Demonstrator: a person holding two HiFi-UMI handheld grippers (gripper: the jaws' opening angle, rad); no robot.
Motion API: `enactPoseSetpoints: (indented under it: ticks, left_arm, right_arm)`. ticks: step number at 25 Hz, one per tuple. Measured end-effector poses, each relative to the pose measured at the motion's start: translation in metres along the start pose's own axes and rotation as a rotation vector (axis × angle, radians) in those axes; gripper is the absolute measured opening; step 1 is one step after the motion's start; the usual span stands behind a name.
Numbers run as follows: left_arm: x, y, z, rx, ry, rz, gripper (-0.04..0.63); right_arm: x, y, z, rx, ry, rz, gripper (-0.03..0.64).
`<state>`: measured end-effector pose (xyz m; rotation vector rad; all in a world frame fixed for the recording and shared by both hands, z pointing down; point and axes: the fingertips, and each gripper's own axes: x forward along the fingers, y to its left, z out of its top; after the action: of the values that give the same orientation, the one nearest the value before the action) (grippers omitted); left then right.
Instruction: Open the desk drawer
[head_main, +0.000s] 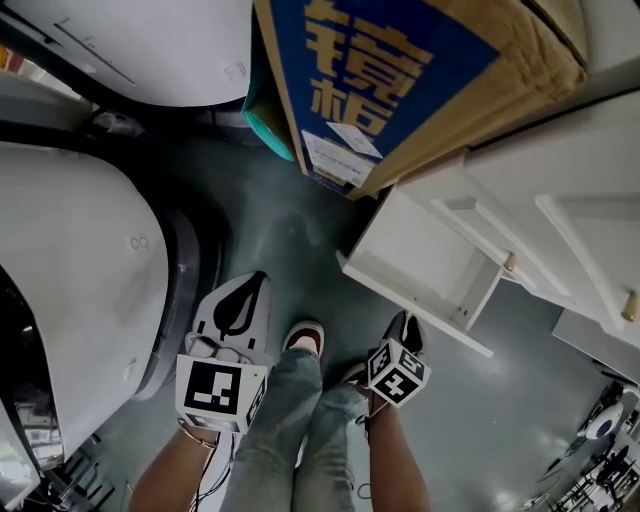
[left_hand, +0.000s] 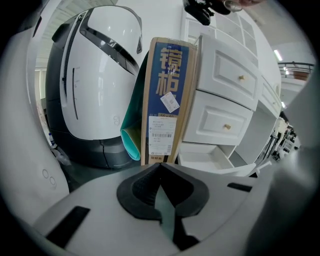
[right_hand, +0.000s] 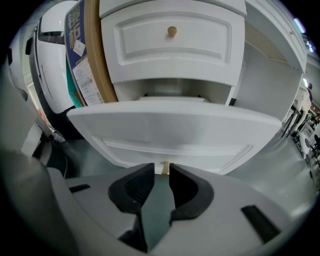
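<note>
The white desk's lowest drawer (head_main: 420, 262) stands pulled out over the floor; in the right gripper view its front panel (right_hand: 175, 135) fills the middle. A small wooden knob (right_hand: 165, 168) on that panel sits between the tips of my right gripper (right_hand: 161, 172), whose jaws stand slightly apart, with a gap beside the knob. In the head view the right gripper (head_main: 405, 325) hangs just in front of the drawer front. My left gripper (head_main: 250, 285) is off to the left, away from the desk; the left gripper (left_hand: 159, 165) is shut on nothing.
A closed upper drawer (right_hand: 172, 45) with its knob (right_hand: 172, 31) is above the open one. A tall cardboard box (head_main: 400, 80) with a blue face leans beside the desk, a teal roll (left_hand: 129, 137) behind it. A large white rounded machine (head_main: 70, 300) stands left. The person's legs (head_main: 300, 420) are below.
</note>
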<state>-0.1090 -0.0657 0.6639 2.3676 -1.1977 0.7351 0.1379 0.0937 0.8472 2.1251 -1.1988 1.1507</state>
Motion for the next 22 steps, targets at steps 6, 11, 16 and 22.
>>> enactPoseSetpoints:
  ticks: [6, 11, 16, 22]
  left_arm:
    - [-0.020, -0.015, 0.034, 0.001, 0.006, -0.014, 0.018]
    - [-0.038, -0.032, 0.082, -0.008, -0.010, -0.031, 0.018]
    - [-0.047, -0.048, 0.124, 0.011, -0.039, -0.064, 0.018]
    - [-0.049, -0.058, 0.154, 0.034, -0.048, -0.092, 0.018]
  right_arm:
    - [-0.052, 0.004, 0.026, 0.007, -0.010, 0.021, 0.109]
    - [-0.100, -0.001, 0.065, 0.056, -0.030, 0.020, 0.113]
    - [-0.131, -0.007, 0.104, 0.087, -0.067, 0.010, 0.115]
    - [-0.144, -0.005, 0.137, 0.090, -0.099, 0.019, 0.120]
